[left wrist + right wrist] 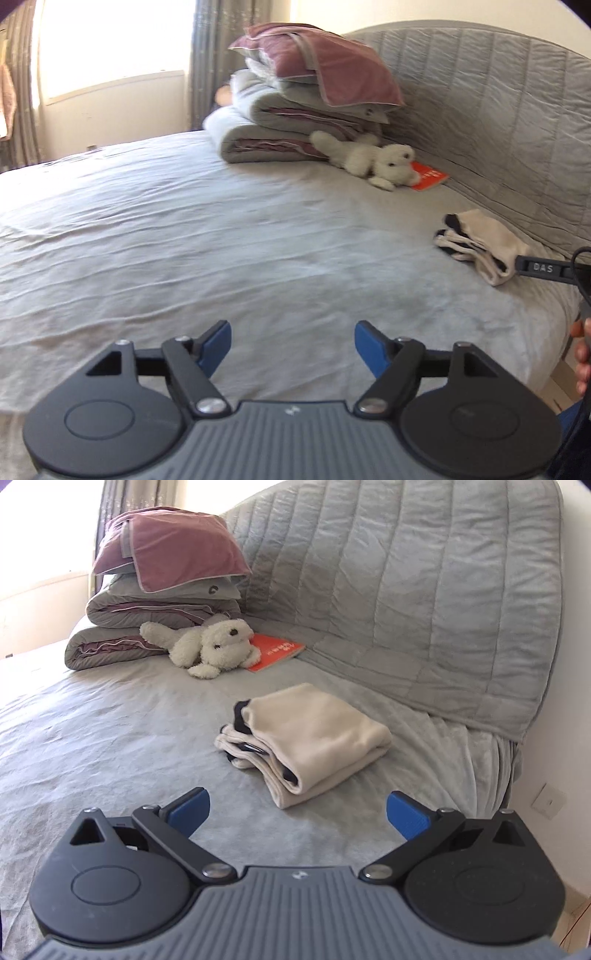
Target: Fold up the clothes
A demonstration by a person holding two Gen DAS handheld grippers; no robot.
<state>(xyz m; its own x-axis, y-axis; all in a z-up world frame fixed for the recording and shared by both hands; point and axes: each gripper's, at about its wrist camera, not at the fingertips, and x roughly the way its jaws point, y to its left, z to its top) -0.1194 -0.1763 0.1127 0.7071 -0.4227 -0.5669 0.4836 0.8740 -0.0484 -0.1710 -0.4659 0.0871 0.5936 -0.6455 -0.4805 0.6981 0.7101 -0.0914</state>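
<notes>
A cream garment with dark trim (310,738) lies folded into a thick bundle on the grey bed sheet (92,738), near the quilted headboard. My right gripper (297,814) stands open just in front of the bundle, with nothing between its blue pads. In the left wrist view the same bundle (476,245) lies far to the right, and a finger of the right gripper (543,268) shows beside it. My left gripper (291,349) is open over bare sheet (184,240), well to the left of the garment, holding nothing.
A stack of folded grey and mauve bedding with a pillow (162,587) sits at the head of the bed. A white plush toy (210,646) lies on an orange booklet (275,651). The quilted grey headboard (406,590) rises behind. A person's hand (581,354) shows at the right edge.
</notes>
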